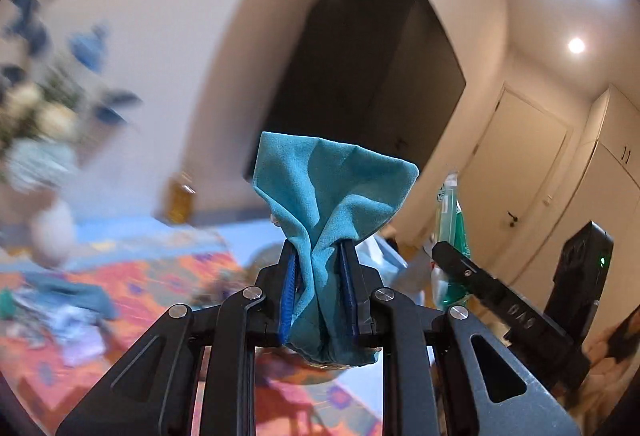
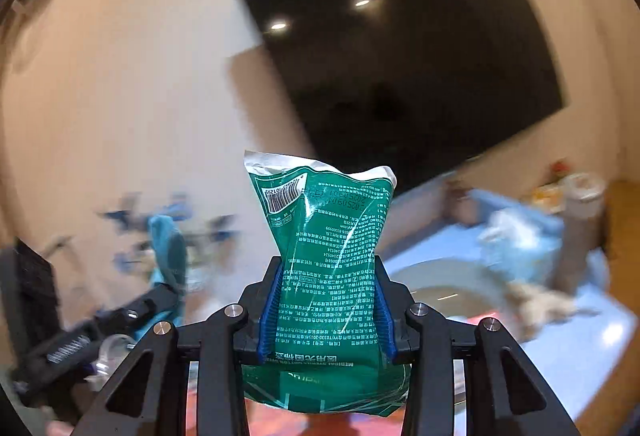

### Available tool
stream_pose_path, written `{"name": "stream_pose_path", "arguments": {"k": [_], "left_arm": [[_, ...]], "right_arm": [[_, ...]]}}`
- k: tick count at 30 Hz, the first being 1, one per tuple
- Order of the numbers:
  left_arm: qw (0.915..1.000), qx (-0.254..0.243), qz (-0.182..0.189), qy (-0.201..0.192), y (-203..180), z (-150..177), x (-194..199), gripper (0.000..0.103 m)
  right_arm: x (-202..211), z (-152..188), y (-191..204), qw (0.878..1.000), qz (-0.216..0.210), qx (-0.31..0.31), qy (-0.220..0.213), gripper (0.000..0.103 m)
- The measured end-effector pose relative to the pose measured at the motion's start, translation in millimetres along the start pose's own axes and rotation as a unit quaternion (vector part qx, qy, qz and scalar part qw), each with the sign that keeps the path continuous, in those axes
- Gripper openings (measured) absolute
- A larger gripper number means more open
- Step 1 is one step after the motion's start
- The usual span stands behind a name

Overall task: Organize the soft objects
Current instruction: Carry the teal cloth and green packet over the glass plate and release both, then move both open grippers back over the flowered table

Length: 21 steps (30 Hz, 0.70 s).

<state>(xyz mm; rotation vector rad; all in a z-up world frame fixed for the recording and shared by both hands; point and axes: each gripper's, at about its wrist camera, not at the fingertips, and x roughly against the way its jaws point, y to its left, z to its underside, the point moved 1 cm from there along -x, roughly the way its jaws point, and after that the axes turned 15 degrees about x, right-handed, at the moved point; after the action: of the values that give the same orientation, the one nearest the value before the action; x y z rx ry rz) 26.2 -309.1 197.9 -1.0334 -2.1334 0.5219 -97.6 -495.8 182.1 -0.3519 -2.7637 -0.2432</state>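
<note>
- Up front, the left gripper (image 1: 318, 250) is clamping a soft teal-blue microfibre cloth (image 1: 328, 196) between its blue-padded fingers (image 1: 289, 288); the cloth is bunching into folds above the fingertips and hanging out in a wad below them, lifted clear of the table.
- Meanwhile the right gripper (image 2: 328, 264) is squeezing a green plastic pouch with white printed text and a barcode (image 2: 332, 248); its blue ribbed pads (image 2: 269, 316) are pinching the pouch's middle, so it is waisting in there, with the crimped silver-white top edge standing upward and the bottom bulging below the fingers.
- From the left wrist camera, that same green pouch (image 1: 450, 236) is showing to the right, held up by the other black gripper body (image 1: 504, 312).
- From the right wrist camera, the teal cloth (image 2: 168, 248) is appearing at the left, blurred.
- Behind both held things, a large black flat screen (image 1: 372, 68) is hanging on a cream wall (image 1: 152, 36).
- Below, a light-blue tabletop (image 2: 580, 348) is carrying an orange patterned mat (image 1: 160, 276), blurred by motion.
- Lying on that mat at the left is a loose heap of cloths and small soft items (image 1: 60, 308), too smeared to tell apart.
- A vase of white and blue flowers (image 1: 36, 132) is standing at the far left, also blurred.
- A pale blue crumpled fabric (image 2: 516, 232) and a beige fuzzy thing (image 2: 540, 304) are lying on the tabletop at the right, beside a tall grey cylinder (image 2: 576, 236).
- A round grey dish rim (image 2: 440, 276) is curving just behind the right gripper's fingers.
</note>
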Motion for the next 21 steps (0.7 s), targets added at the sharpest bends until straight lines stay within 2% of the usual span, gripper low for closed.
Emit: {"name": "stream_pose_path", "arguments": {"k": [4,8,9,10,11,12,13,14,18,19,21], "left_arm": [[0.9988,0.009,-0.024,0.043,-3.3,8.9,-64.4,0.017],[0.9968,-0.019,-0.051,0.058,-8.4,17.9,-105.8,0.019],[0.9956,-0.043,-0.051,0.065,-13.8,22.9,-118.2,0.025],[0.9939,-0.06,-0.049,0.078,-17.5,28.7,-128.7,0.041],[0.992,-0.07,-0.05,0.093,-19.2,33.3,-140.3,0.057],[0.9911,-0.071,-0.058,0.097,-18.7,36.1,-144.9,0.065],[0.9909,-0.07,-0.071,0.09,-17.7,39.6,-146.7,0.071],[0.9909,-0.072,-0.074,0.086,-15.9,41.5,-146.4,0.073],[0.9908,-0.076,-0.056,0.097,-9.3,43.6,-128.5,0.076],[0.9914,-0.074,-0.054,0.093,-8.5,41.5,-120.2,0.082],[0.9935,-0.068,-0.054,0.074,-7.1,36.9,-100.6,0.085]], "right_arm": [[-38.6,13.0,-44.0,0.998,0.03,-0.027,0.051,0.04],[-86.5,22.3,-75.6,0.991,0.064,-0.046,0.107,0.041],[-97.2,23.1,-81.6,0.989,0.067,-0.049,0.12,0.047],[-108.0,23.6,-87.0,0.987,0.068,-0.052,0.133,0.053],[-124.5,26.0,-92.5,0.984,0.058,-0.057,0.157,0.072],[-134.7,28.2,-95.6,0.982,0.047,-0.062,0.173,0.089],[-140.4,30.1,-99.3,0.981,0.038,-0.069,0.179,0.089],[-142.5,33.3,-103.9,0.979,0.034,-0.075,0.186,0.089],[-124.0,44.7,-115.1,0.979,0.041,-0.086,0.181,0.089],[-120.2,45.4,-114.0,0.98,0.037,-0.085,0.178,0.089],[-117.2,45.9,-108.0,0.983,0.027,-0.059,0.174,0.089]]}}
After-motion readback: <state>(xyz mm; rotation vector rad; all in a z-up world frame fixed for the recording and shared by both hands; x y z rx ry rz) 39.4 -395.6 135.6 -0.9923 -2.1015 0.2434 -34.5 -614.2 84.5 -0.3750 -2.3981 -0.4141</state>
